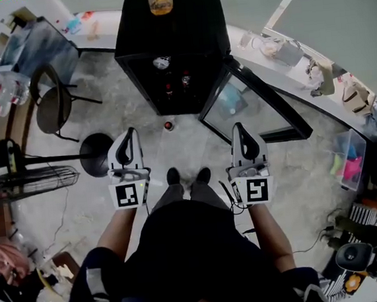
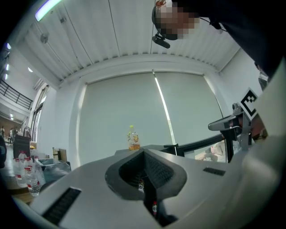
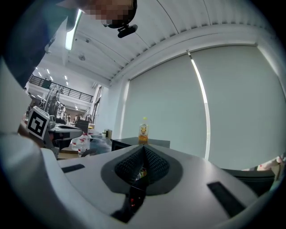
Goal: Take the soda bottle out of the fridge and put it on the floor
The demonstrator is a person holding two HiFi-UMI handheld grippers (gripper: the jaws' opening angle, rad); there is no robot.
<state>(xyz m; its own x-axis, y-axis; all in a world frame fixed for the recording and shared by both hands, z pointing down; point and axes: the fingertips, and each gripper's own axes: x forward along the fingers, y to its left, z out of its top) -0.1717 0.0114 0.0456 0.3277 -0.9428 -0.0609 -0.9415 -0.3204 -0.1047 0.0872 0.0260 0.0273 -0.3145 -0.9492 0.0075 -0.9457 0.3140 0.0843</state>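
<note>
A small soda bottle with a red top stands upright on the floor just in front of the black fridge, whose glass door hangs open to the right. Two more dark bottles remain on a shelf inside. My left gripper and right gripper are held side by side on the near side of the bottle, both pointing toward the fridge and apart from it. Each has its jaws together with nothing between them. In both gripper views the closed jaws hide most of the fridge interior.
A yellow drink bottle stands on top of the fridge. A chair and a round stool base are to the left, a floor fan further left. A long counter with clutter runs behind the door at right.
</note>
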